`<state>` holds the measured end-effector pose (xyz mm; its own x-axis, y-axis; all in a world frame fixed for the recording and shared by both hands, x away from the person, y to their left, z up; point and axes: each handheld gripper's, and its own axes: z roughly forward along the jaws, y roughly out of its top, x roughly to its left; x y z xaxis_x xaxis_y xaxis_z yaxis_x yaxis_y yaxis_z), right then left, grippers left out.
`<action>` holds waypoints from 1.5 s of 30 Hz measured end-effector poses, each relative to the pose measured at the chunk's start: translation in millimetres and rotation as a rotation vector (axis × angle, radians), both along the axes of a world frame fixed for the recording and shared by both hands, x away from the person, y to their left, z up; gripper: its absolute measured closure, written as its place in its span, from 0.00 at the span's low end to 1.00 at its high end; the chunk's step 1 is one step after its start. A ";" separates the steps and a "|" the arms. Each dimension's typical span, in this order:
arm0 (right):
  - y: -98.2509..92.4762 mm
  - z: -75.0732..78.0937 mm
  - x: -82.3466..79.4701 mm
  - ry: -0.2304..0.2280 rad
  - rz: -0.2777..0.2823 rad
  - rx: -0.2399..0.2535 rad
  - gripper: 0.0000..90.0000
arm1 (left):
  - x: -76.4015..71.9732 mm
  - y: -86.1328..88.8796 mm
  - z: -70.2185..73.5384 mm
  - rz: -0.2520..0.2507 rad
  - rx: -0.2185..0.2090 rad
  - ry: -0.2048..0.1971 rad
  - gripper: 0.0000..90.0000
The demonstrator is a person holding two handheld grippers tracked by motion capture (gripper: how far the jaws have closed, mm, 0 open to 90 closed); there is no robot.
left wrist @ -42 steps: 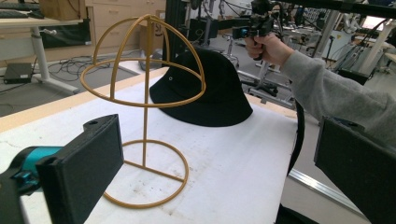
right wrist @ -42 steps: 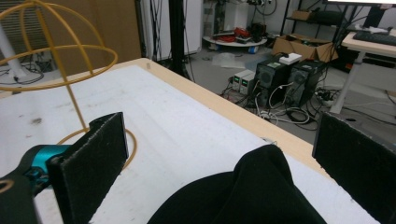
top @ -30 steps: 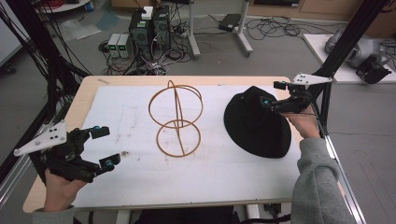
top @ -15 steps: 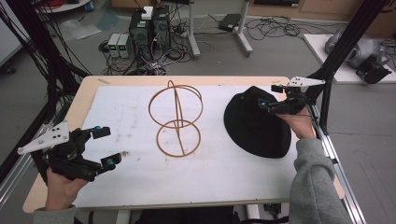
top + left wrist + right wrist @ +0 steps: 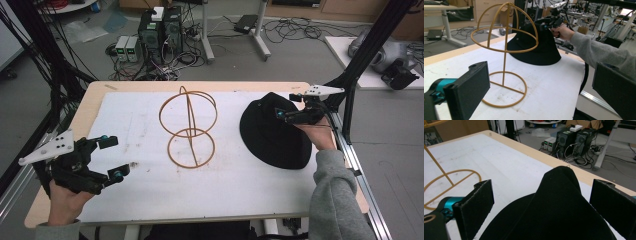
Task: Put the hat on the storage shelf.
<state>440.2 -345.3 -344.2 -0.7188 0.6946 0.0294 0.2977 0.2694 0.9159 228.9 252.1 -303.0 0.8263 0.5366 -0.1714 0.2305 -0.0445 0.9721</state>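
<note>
At frame right, the right gripper [image 5: 283, 115] hangs spread over the black hat [image 5: 272, 134] near the table edge [image 5: 345, 150]. Lower left, the left gripper [image 5: 110, 157] gapes, wire hat stand [image 5: 189, 127] central.

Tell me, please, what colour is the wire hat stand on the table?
The hat stand is a golden yellow, best seen in the left gripper view.

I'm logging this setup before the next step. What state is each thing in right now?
Hat stand: upright on the table, bare, nothing on it.
Black hat: lying on the table, crown up, not gripped.
Left gripper: open, holding nothing.
Right gripper: open, jaws either side of the hat's crown.
</note>
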 end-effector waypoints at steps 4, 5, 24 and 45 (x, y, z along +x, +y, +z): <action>-0.4 -1.1 0.2 0.000 -0.003 -0.003 0.07 | -0.3 1.9 0.2 0.008 -0.009 0.002 0.02; -0.5 -1.3 0.1 0.001 -0.008 -0.006 0.07 | -0.2 2.6 0.2 0.010 -0.007 0.003 0.02; -4.4 -2.9 -3.1 -0.032 -0.005 -0.061 0.83 | 0.5 3.2 0.2 0.014 -0.006 0.009 0.02; -3.9 11.4 -13.0 -0.069 0.050 -0.081 0.97 | 1.5 1.4 -0.7 0.008 -0.005 0.015 0.02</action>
<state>427.2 -349.2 -332.8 -0.7511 0.6558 -0.0763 0.2186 0.3561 0.9085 230.4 253.5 -303.7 0.8195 0.5420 -0.1860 0.2450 -0.0379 0.9688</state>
